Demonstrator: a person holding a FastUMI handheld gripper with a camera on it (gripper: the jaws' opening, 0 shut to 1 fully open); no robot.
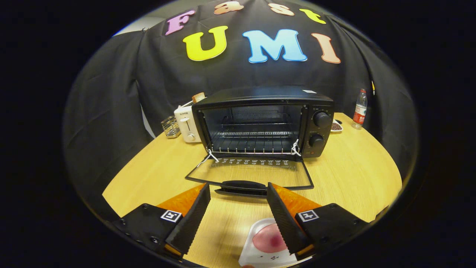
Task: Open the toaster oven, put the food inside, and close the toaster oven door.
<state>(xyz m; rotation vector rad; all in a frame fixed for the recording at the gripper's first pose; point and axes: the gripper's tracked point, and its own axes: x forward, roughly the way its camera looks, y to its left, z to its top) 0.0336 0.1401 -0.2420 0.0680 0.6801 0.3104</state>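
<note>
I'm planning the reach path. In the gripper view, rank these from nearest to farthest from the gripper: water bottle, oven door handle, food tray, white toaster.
The gripper is open, fingers holding nothing.
1. Food tray: low between the fingers, by the right one.
2. Oven door handle: just ahead of the fingertips, on the lowered door.
3. White toaster: beyond, left of the toaster oven.
4. Water bottle: farthest, past the oven's right side.

Even bright light, sharp center, strong fisheye bending at edges.

bench: light wood-grain top
middle: black toaster oven, door folded down flat
behind-left: white toaster; wire rack
behind-right: water bottle; small dish
near edge: white plate bearing pink food
</note>
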